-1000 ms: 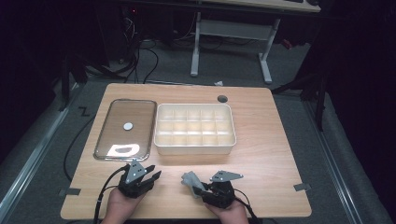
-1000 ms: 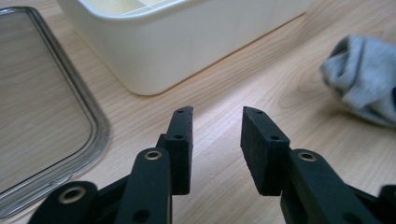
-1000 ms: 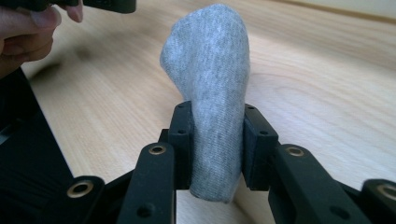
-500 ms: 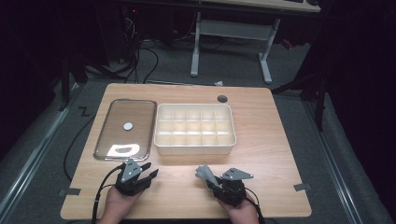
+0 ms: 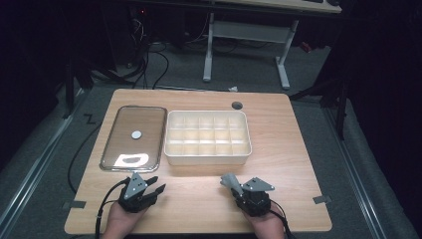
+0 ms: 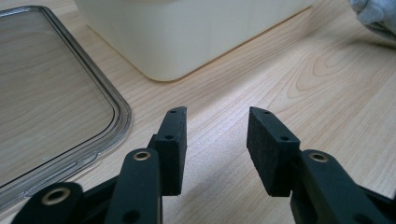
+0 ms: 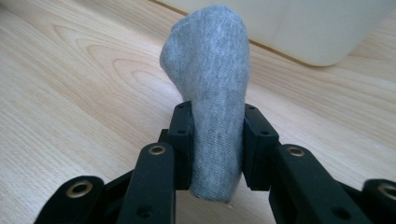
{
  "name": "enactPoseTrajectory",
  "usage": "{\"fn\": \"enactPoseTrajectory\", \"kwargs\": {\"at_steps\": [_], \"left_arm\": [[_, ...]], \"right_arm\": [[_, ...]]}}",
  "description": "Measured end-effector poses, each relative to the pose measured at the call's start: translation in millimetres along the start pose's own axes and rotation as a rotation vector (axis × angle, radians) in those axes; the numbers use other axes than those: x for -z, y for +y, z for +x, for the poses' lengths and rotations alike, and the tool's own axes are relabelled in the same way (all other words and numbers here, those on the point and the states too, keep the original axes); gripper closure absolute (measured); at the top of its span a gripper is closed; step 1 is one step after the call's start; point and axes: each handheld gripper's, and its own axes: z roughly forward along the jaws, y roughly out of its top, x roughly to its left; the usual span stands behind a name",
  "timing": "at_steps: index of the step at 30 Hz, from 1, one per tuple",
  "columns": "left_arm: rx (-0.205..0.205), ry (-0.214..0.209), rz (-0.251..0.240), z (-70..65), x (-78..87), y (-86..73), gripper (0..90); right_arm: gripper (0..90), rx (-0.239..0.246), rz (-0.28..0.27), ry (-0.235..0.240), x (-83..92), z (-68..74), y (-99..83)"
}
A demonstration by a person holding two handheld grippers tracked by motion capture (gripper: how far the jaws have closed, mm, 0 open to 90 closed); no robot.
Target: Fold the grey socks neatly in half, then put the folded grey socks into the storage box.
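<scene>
High view: one compartment box (image 5: pixel 208 138), one clear lid (image 5: pixel 133 137), two grippers; the right gripper (image 5: pixel 234 183) has shifted rightward. Left gripper view: left gripper (image 6: pixel 217 140), just opened, stands spread and empty. Right gripper view: one grey sock (image 7: pixel 212 98) pinched, near the box.

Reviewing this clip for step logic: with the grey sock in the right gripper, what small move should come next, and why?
Probably carry the sock forward over the divided bin and hold it above a compartment. The right gripper is clamped on it just short of the bin's near wall, the compartments look empty, and the lid lies aside to the left. The left gripper is open with nothing between its jaws.
</scene>
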Motion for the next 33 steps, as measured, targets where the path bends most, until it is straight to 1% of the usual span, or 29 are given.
{"fn": "enactPoseTrajectory", "kwargs": {"at_steps": [2,3,4,6,8,10,14,18,19,22,24,29,31,33], "left_arm": [[-0.003,0.004,0.002,0.5,0.8,0.4,58.2],[0.005,0.005,-0.003,1.7,1.2,0.4,57.8],[0.016,0.003,-0.004,2.8,1.2,0.3,57.5],[0.029,0.004,0.002,5.2,1.2,0.2,57.4],[0.038,0.001,0.001,6.7,0.8,0.1,56.6],[0.04,-0.002,0.003,7.5,0.2,0.1,56.5],[0.038,-0.01,0.001,7.5,-1.2,0.6,56.0],[0.03,-0.014,0.0,6.4,-1.7,1.2,55.1],[0.031,-0.015,0.0,6.5,-1.9,1.3,55.0],[0.038,-0.016,-0.006,6.7,-2.6,2.6,54.7],[0.034,-0.017,-0.002,6.1,-3.4,2.4,54.2],[0.053,-0.036,-0.006,6.6,-3.9,2.0,52.4],[0.054,-0.042,-0.006,6.6,-3.7,2.2,52.0],[0.055,-0.046,-0.009,6.6,-3.0,2.3,51.5]], "right_arm": [[70.0,0.008,0.009,-0.01,2.0,-3.0,1.4],[70.0,0.005,0.016,-0.012,3.0,-4.7,2.3],[70.0,-0.01,0.024,-0.007,3.9,-7.2,3.3],[69.9,-0.011,0.034,-0.007,5.4,-10.8,5.0],[69.9,-0.027,0.043,-0.004,7.9,-15.2,7.5],[69.8,-0.039,0.049,-0.003,10.4,-19.1,9.8],[69.8,-0.045,0.062,-0.011,16.3,-25.1,15.1],[69.8,-0.027,0.081,-0.007,21.3,-28.4,19.9],[69.7,-0.02,0.086,-0.015,22.7,-29.3,21.4],[69.7,-0.03,0.089,-0.003,25.6,-33.0,24.9],[69.7,-0.04,0.095,0.004,26.9,-35.5,27.9],[69.7,-0.044,0.107,0.012,30.7,-41.6,37.2],[69.7,-0.038,0.115,0.011,31.6,-43.7,41.3],[69.7,-0.04,0.121,0.019,33.6,-45.9,46.8]]}}
